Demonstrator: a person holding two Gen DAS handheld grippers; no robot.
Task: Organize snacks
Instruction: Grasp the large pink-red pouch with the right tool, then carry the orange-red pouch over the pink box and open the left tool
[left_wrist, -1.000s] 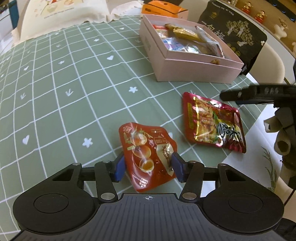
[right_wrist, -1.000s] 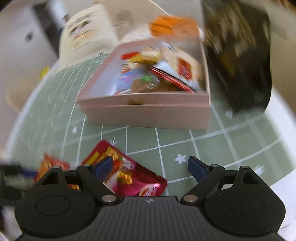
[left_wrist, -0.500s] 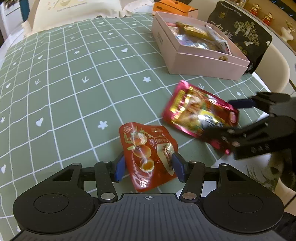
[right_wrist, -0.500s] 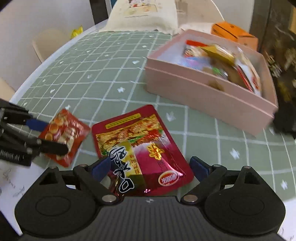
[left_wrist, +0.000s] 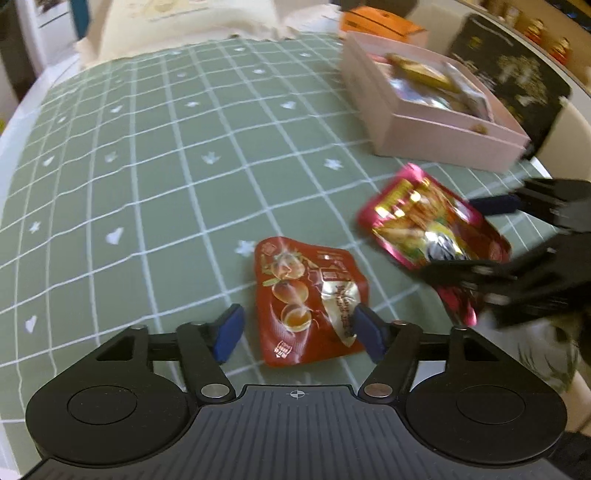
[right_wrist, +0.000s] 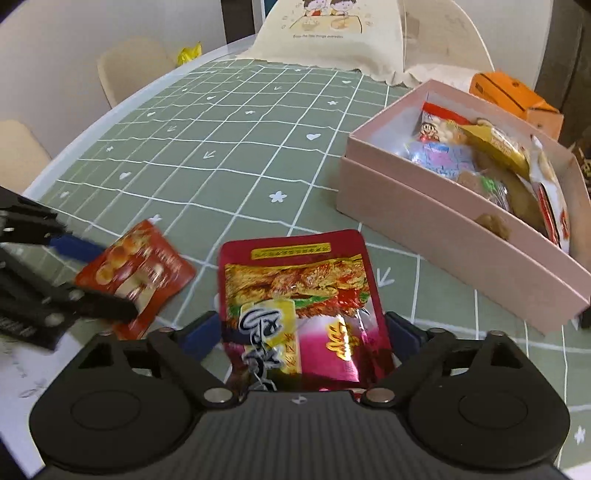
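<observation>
The orange pouch (left_wrist: 308, 301) lies flat on the green checked cloth (left_wrist: 147, 166) near the table edge, between the blue pads of the left gripper (left_wrist: 297, 332), whose jaws have just been opening; a gap shows on the left side, and the right pad sits at the pouch's edge. Beside it, the red pouch (right_wrist: 306, 310) lies between the wide-spread fingers of the right gripper (right_wrist: 301, 336); whether the pads press on it I cannot tell. Farther back stands the pink box (right_wrist: 443, 229), open and filled with snacks, with an orange carton (right_wrist: 517, 99) behind it.
</observation>
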